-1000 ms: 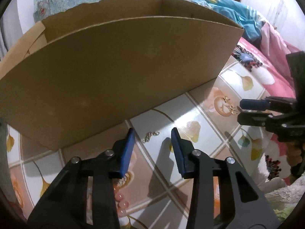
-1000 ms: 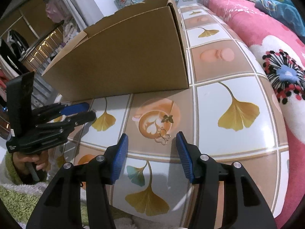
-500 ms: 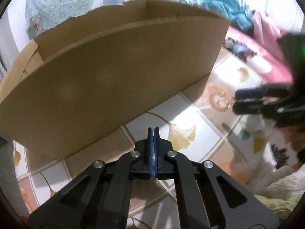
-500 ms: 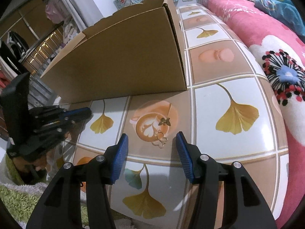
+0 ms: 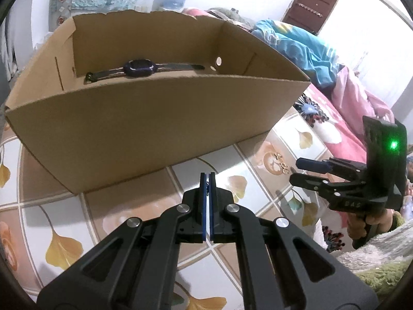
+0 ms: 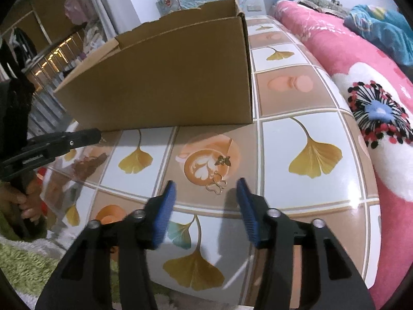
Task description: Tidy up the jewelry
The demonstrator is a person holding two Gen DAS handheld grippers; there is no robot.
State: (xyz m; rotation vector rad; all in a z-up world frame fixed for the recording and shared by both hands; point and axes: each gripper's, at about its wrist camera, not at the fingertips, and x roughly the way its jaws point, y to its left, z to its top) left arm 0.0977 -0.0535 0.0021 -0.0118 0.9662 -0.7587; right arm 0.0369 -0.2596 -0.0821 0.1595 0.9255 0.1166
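Observation:
My left gripper is shut, held above the tiled table in front of the open cardboard box. In the right wrist view a small gold jewelry piece sticks out of the left gripper's tip. A dark wristwatch lies inside the box. My right gripper is low over the table with its jaws closing. A gold butterfly-outline earring lies between the blue pads, untouched. A second small gold butterfly lies just beyond it.
The box stands on the table just behind both grippers. A pink flowered blanket lies along the table's right edge. A green rug shows below the near left corner. A person's hand holds the left gripper's handle.
The left gripper shut on the small gold piece on the tile and lifted, so its view now looks into the box. The right gripper's jaws narrowed a little around the butterfly earring.

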